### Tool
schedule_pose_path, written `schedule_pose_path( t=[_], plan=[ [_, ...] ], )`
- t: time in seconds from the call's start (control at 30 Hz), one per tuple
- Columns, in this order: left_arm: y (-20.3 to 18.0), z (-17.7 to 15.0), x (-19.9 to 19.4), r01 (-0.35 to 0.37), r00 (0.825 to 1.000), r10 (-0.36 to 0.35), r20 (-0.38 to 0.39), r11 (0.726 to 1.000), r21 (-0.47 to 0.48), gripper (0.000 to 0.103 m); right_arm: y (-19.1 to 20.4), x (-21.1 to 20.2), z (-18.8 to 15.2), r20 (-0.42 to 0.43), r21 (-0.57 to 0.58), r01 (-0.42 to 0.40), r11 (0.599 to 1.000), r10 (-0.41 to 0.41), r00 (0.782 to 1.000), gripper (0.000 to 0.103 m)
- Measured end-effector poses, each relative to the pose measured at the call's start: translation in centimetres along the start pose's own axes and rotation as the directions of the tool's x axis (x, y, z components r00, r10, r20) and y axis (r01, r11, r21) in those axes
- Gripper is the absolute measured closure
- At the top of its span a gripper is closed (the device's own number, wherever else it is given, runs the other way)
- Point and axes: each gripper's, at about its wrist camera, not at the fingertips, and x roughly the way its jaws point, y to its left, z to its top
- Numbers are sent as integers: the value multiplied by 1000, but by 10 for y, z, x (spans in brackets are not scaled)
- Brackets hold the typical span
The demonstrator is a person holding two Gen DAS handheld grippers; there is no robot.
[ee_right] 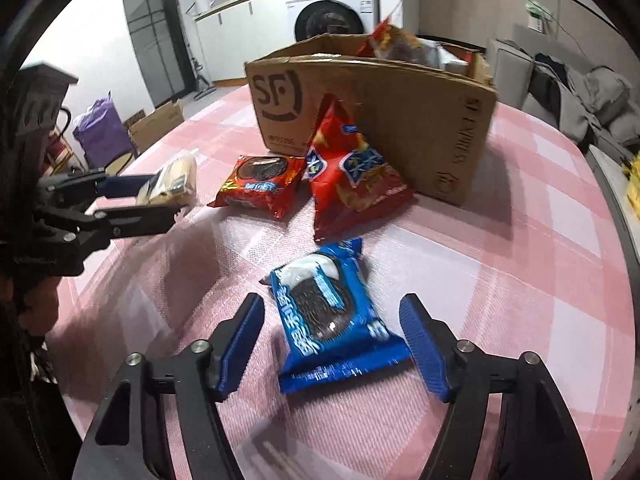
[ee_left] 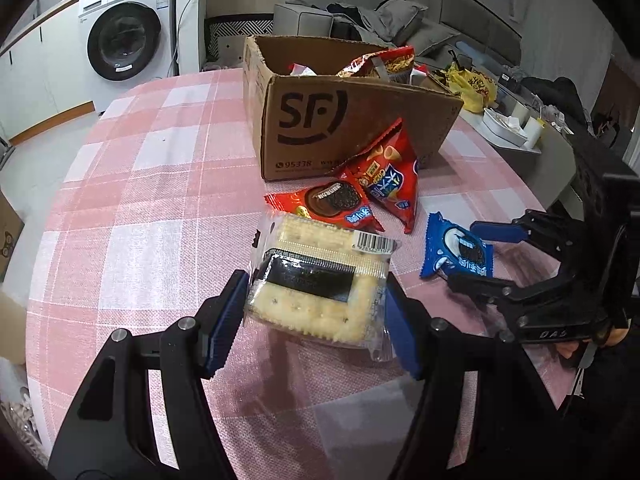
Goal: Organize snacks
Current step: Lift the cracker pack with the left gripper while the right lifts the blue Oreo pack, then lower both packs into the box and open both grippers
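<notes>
Left wrist view is showing the left gripper [ee_left: 316, 304] clamping the cracker pack [ee_left: 320, 280] in front of the SF box [ee_left: 340, 128], already holding some snacks, while the right gripper [ee_right: 332, 348] is straddling, jaws spread, the blue cookie pack [ee_right: 332, 316]; two red packs [ee_right: 304, 180] are lying outside the box, awaiting sorting.

I held the left tongs [ee_left: 316, 312] low and level, both blue pads [ee_left: 224, 320] pressed against the sides of a clear-wrapped cracker pack [ee_left: 316, 280], so they were clamped on it. The right tongs [ee_right: 332, 340] sat spread wide, pads [ee_right: 420, 344] apart on either side of a blue cookie packet [ee_right: 332, 320], touching neither side. From the left wrist view, the right tongs [ee_left: 472, 252] reached in from the right.
</notes>
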Motion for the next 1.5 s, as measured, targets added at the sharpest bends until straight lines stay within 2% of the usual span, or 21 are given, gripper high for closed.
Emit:
schedule_pose_path(
  t=[0.03, 0.1, 0.23, 0.53, 0.83, 1.17, 1.5],
  plan=[
    [0, 1, 0, -2, 1000, 2, 2, 1000, -2, 40, 1, 2, 0, -3, -4, -7, 1000, 7, 1000, 48],
    [0, 3, 0, -5, 1000, 5, 6, 1000, -6, 40, 4, 5, 0, -17, -16, -18, 1000, 17, 1000, 57],
    [-1, 9, -3, -5, 1000, 5, 26, 1000, -4, 40, 4, -5, -4, 14, -2, -59, 998, 59, 998, 57],
    [-3, 28, -17, -5, 996, 6, 91, 1000, -7, 40, -5, -39, 13, 111, 53, -63, 997, 57, 992, 57],
    [0, 55, -39, -25, 986, 29, 166, 999, -28, 40, -22, -78, 51, 236, 129, -56, 990, 24, 971, 57],
    [-12, 94, -63, -51, 970, 51, 238, 999, -3, 40, -37, -110, 101, 344, 195, -68, 978, -3, 939, 57],
    [-15, 137, -66, -56, 958, 58, 279, 998, -12, 40, -52, -108, 142, 398, 239, -81, 968, -22, 917, 57]
  ],
)
